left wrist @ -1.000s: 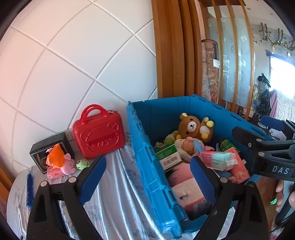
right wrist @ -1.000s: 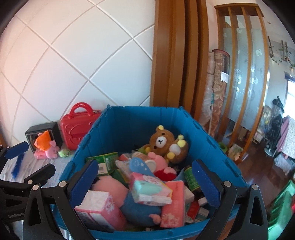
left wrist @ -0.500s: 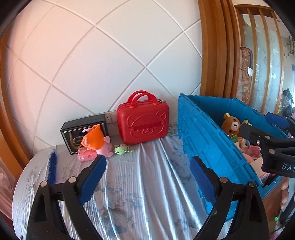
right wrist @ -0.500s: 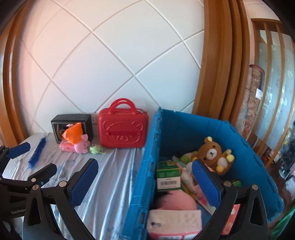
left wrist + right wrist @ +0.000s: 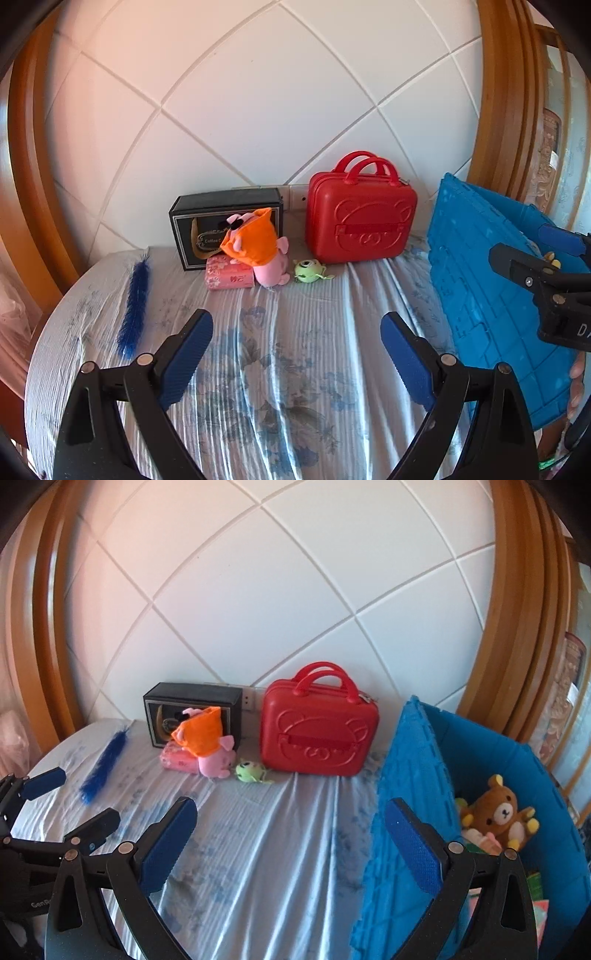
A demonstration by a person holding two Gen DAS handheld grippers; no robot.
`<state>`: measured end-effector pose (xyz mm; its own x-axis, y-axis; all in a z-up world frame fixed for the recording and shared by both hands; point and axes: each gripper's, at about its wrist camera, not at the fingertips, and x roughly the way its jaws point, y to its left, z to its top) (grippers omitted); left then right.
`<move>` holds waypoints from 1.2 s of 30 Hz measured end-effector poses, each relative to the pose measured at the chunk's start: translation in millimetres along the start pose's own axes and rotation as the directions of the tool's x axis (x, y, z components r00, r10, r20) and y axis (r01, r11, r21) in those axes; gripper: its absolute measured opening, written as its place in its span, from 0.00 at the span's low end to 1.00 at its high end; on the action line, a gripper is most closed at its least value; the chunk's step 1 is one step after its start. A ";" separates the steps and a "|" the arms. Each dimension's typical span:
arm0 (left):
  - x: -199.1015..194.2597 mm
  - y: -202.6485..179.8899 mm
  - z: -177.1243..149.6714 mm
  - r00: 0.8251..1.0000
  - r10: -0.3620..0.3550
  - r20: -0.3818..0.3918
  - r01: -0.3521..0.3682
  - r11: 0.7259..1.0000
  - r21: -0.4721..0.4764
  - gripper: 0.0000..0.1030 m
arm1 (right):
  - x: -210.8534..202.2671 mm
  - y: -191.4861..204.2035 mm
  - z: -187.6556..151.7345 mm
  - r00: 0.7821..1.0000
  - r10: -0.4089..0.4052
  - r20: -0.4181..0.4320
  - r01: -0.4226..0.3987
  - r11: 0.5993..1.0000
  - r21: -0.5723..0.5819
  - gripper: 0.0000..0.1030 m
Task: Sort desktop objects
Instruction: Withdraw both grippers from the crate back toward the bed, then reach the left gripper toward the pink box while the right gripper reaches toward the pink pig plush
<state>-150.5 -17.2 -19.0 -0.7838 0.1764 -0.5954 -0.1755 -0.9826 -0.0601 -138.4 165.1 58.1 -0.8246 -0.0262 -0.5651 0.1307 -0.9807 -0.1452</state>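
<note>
My left gripper (image 5: 296, 332) hangs open and empty over the cloth-covered table (image 5: 280, 369). My right gripper (image 5: 290, 816) is open and empty too, beside the blue crate (image 5: 402, 812). Along the wall stand a red case (image 5: 360, 218), a black box (image 5: 225, 221), a pink plush with an orange cap (image 5: 258, 247), a pink tissue pack (image 5: 229, 277), a small green plush (image 5: 309, 270) and a blue feather (image 5: 135, 299). All lie well ahead of both grippers. A brown bear plush (image 5: 498, 814) sits in the crate.
The blue crate (image 5: 487, 295) stands at the table's right edge and holds several items. A white tiled wall with wooden trim backs the table. A hand (image 5: 576, 387) shows at the right. The left gripper's fingers (image 5: 44, 782) appear at left in the right wrist view.
Both views have swung left, from over the crate to the table. The crate has slid to the right edge and the items by the wall have come to the middle. Both grippers stayed open.
</note>
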 end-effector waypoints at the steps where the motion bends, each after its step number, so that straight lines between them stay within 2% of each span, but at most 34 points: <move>1: 11.0 10.3 -2.3 1.000 0.008 -0.016 -0.008 1.000 -0.014 0.90 | 11.4 5.3 0.8 1.000 0.006 -0.016 -0.006 1.000 -0.006 1.00; 6: 70.4 62.3 -20.6 0.990 0.062 -0.128 -0.074 0.993 -0.093 0.90 | 73.4 19.9 2.2 0.995 0.021 -0.096 -0.022 1.000 -0.010 1.00; 12: 151.3 117.3 -46.2 0.953 0.119 -0.279 -0.170 0.972 -0.163 0.90 | 170.2 30.6 -12.6 0.972 0.035 -0.231 -0.033 0.999 0.011 1.00; 17: 208.8 143.1 -59.1 0.930 0.136 -0.341 -0.207 0.962 -0.179 0.90 | 255.2 37.0 -28.7 0.946 0.055 -0.318 -0.039 0.998 0.056 1.00; 20: 241.2 153.5 -45.7 0.935 0.150 -0.323 -0.211 0.963 -0.165 0.90 | 300.1 41.3 -31.3 0.936 0.070 -0.345 -0.045 0.996 0.079 1.00; 23: 275.3 159.6 -26.4 0.944 0.169 -0.283 -0.213 0.968 -0.133 0.90 | 337.0 48.6 -27.8 0.936 0.083 -0.341 -0.058 0.995 0.083 1.00; 25: 295.1 163.6 -15.0 0.944 0.176 -0.280 -0.217 0.969 -0.121 0.90 | 357.4 52.8 -24.4 0.937 0.075 -0.342 -0.054 0.996 0.071 1.00; 28: 311.7 166.6 3.9 0.949 0.202 -0.242 -0.233 0.966 -0.109 0.90 | 379.4 57.5 -10.9 0.945 0.091 -0.313 -0.071 0.995 0.075 1.00; 31: 330.3 177.6 26.7 0.934 0.295 -0.201 -0.318 0.943 -0.093 0.90 | 397.5 63.3 8.5 0.961 0.055 -0.272 -0.045 0.998 0.043 1.00; 33: 345.8 189.5 42.9 0.928 0.322 -0.186 -0.346 0.931 -0.118 0.90 | 409.0 66.1 19.8 0.965 0.035 -0.259 -0.025 0.999 0.042 1.00; 36: 366.9 201.4 64.0 0.935 0.302 -0.184 -0.333 0.928 -0.170 0.90 | 420.2 71.5 41.1 0.978 0.029 -0.209 -0.018 0.998 0.055 1.00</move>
<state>-511.6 -146.7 -198.2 -0.6763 -0.1421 -0.7227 0.1995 -0.9799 0.0060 -498.2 76.0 -156.4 -0.6874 -0.0139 -0.7262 0.1154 -0.9892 -0.0904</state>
